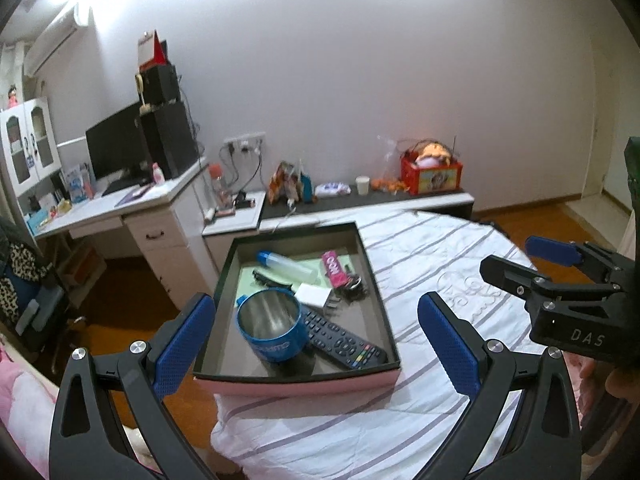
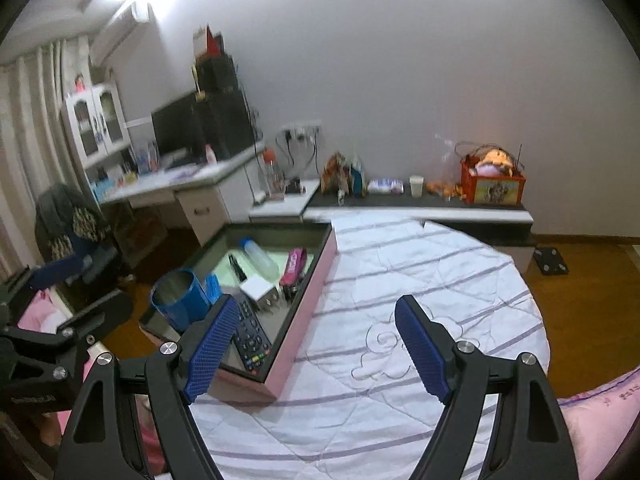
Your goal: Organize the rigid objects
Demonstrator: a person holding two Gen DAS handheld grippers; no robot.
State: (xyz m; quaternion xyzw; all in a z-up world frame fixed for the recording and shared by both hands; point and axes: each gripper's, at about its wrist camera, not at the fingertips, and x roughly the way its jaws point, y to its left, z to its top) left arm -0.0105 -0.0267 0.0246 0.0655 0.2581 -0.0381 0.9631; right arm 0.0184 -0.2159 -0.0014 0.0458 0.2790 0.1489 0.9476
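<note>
An open pink box with a dark rim (image 1: 376, 280) sits at the left edge of a round bed with a white striped quilt (image 1: 440, 264). Inside lie a blue metal mug (image 1: 272, 328), a black remote (image 1: 340, 340), a clear bottle with a blue cap (image 1: 288, 266), a pink pack (image 1: 334, 266), a small white box (image 1: 316, 294) and keys (image 1: 354, 284). My left gripper (image 1: 316, 340) hovers open just short of the box, nothing between its pads. My right gripper (image 2: 318, 350) is open over the quilt, right of the box wall (image 2: 308, 312); its left finger overlaps the remote (image 2: 250, 332) in the picture.
Beyond the bed, a low dark-topped shelf (image 1: 400, 200) carries a red box, a paper cup (image 1: 362, 185) and snacks. A white desk with a monitor (image 1: 116, 148) stands at the left. A chair (image 2: 76, 232) and wooden floor lie left of the box. A black scale (image 2: 552, 260) rests on the floor at the right.
</note>
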